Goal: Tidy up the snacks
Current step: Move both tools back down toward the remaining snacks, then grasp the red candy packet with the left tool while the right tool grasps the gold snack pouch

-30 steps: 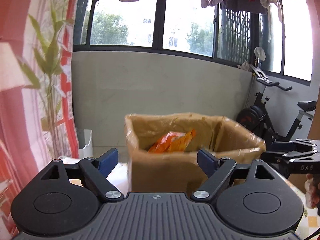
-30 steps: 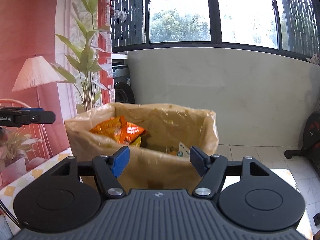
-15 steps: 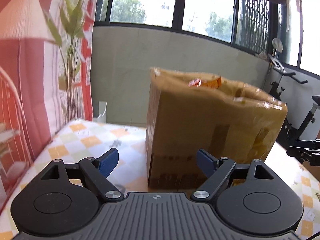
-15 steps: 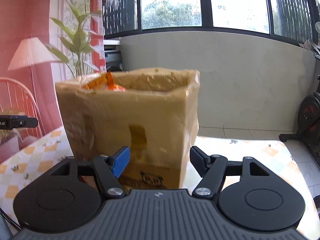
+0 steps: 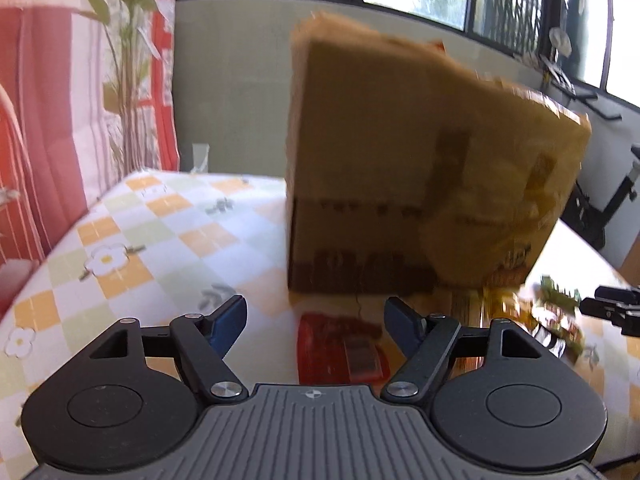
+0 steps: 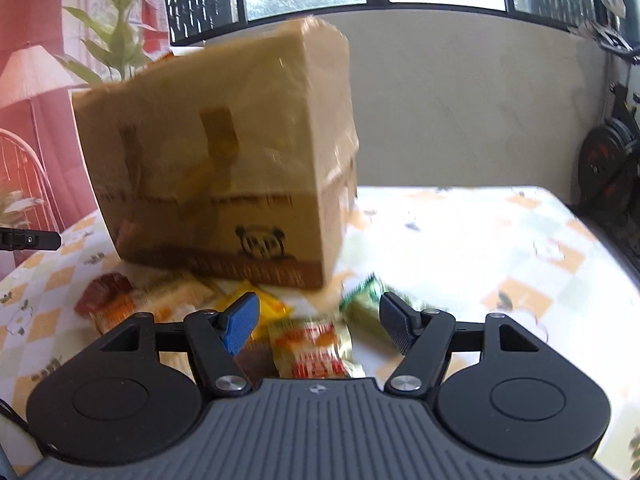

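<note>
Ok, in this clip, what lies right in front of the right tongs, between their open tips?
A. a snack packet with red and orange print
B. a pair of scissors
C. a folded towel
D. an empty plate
A: in the right wrist view a snack packet with red and orange print lies on the checked tablecloth between the open tips of the right tongs, just before the cardboard box.

No text can be read with certainty. Dark printed lines and a dark emblem are seen low on the near side of the cardboard box [image 6: 224, 168], but they are blurred past reading. Red characters are printed on a yellow snack packet [image 6: 316, 350] lying near the box; these too are smeared and cannot be made out.
</note>
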`<state>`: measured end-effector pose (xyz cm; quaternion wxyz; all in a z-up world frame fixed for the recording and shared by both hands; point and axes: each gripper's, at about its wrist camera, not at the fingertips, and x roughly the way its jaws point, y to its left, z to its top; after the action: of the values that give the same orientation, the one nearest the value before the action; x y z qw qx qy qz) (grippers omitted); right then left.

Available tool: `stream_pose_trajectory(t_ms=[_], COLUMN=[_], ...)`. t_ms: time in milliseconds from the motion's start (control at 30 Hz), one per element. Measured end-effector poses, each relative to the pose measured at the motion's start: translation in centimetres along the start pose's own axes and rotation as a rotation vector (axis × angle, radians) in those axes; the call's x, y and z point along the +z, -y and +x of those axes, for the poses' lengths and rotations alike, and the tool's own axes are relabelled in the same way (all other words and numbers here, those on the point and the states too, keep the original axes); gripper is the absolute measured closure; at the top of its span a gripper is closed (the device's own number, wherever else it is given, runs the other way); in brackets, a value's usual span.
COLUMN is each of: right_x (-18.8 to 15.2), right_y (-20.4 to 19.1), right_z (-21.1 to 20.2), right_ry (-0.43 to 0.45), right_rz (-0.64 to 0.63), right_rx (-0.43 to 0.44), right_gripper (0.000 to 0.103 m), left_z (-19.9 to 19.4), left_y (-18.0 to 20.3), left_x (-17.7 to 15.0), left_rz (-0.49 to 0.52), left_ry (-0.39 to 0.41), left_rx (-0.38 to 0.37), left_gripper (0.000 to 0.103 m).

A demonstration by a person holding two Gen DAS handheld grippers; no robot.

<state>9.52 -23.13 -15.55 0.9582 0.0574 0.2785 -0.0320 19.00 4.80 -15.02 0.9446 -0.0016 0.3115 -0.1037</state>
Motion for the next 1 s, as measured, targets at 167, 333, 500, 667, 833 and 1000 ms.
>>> stream_pose_trajectory(t_ms=[167,333,500,667,833,1000], right_x=[-1.3,-1.4,-1.7,-1.9,-1.7,-1.1], right_y=[0.3,0.4,0.3,-0.6,-0.4,-0.4], right_z=[0.2,0.3,0.2,0.4,1.0,2.7], right_ry=[-0.003,0.007,0.009,-0.005,-0.031,-0.121], right_rz=[0.025,0.043,0.042,-0.012,-0.011,-0.023], right_rx=[-0.009,-0.021,-0.016,-0.006,-0.005,-0.002], right_gripper=[0.033,0.034,0.033,0.034,0.034,0.033], left_z=[1.5,3.5,5.6,6.7,6.1,5.8], left_y=[0.9,1.3,1.7,1.5,1.1,0.7], left_x=[-1.1,-1.2,-1.0,-1.3,-1.2,-1.3], left_rz=[0.033,0.029,0.041,0.039,0.036,0.040], left_ry=[-0.061,-0.100,-0.141,-0.166,-0.155,-0.152], left_rx=[-0.015,0.002,0.035,0.087,0.078,0.073], left_gripper=[0.026,0.026,0.026,0.036,0.069,0.073])
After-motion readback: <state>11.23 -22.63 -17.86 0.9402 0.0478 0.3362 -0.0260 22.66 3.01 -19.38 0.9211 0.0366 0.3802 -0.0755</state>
